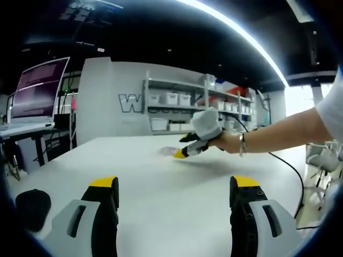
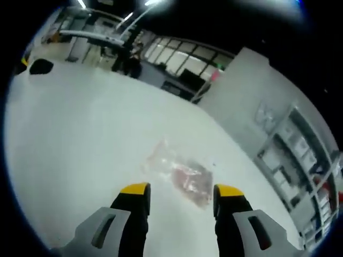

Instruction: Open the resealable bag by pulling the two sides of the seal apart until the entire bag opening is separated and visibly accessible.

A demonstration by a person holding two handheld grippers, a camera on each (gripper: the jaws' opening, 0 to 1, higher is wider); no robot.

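Nearest in the left gripper view, the left tongs (image 1: 175, 184) rise from the bottom edge with their yellow-tipped jaws spread wide and nothing between them. They sit low over the white bench (image 1: 161, 176), whose bare surface runs out ahead of them. A small black object (image 1: 32, 208) lies on the bench at the lower left, near the edge; its kind cannot be told. Farther out, the right tongs (image 1: 183, 151) come in from the right, held in a person's hand (image 1: 228, 142) with a bracelet at the wrist and a bare forearm behind it. Their yellow tips point down toward the bench. A faint pale patch lies on the bench just beside those tips; from this view it is too indistinct to identify. Beyond the bench stand a monitor (image 1: 40, 88) on a desk at the left, a grey wall panel with large lettering, and white shelving (image 1: 182, 107) holding bins.

In the right gripper view, the right tongs (image 2: 181, 195) rise from the bottom with jaws parted and empty. Just beyond their tips the resealable bag (image 2: 179, 174) lies flat on the bench (image 2: 80, 139), clear plastic with reddish contents at the end nearer the tongs. The tongs are close above it, but contact cannot be confirmed. Whether the seal is open or closed cannot be told. The black object (image 2: 40, 66) lies far off at the bench's upper left.
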